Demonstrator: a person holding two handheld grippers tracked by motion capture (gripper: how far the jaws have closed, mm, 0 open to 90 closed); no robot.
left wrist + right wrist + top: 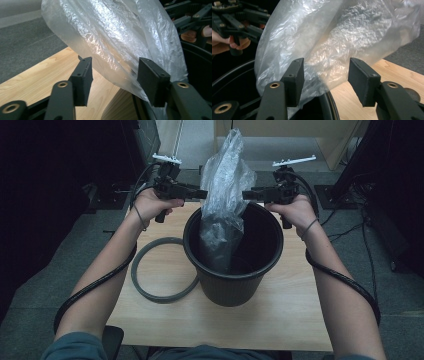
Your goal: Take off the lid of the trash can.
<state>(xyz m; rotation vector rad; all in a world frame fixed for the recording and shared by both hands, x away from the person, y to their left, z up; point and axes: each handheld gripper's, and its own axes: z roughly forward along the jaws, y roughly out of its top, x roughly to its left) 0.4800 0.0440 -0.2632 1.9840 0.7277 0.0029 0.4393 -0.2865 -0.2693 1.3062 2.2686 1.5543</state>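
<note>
Black pistol-grip left gripper (197, 194), right gripper (248, 195) — brass rivets, black cables, teal sleeves

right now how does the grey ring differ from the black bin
The grey ring lies flat on the table, low and open through the middle; the black bin stands upright, tall and deep. The ring is bare inside; the bin holds a clear plastic bag. Both are round, and they sit side by side.

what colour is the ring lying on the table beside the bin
Grey; the ring shows best in the high view, left of the black bin.
</note>
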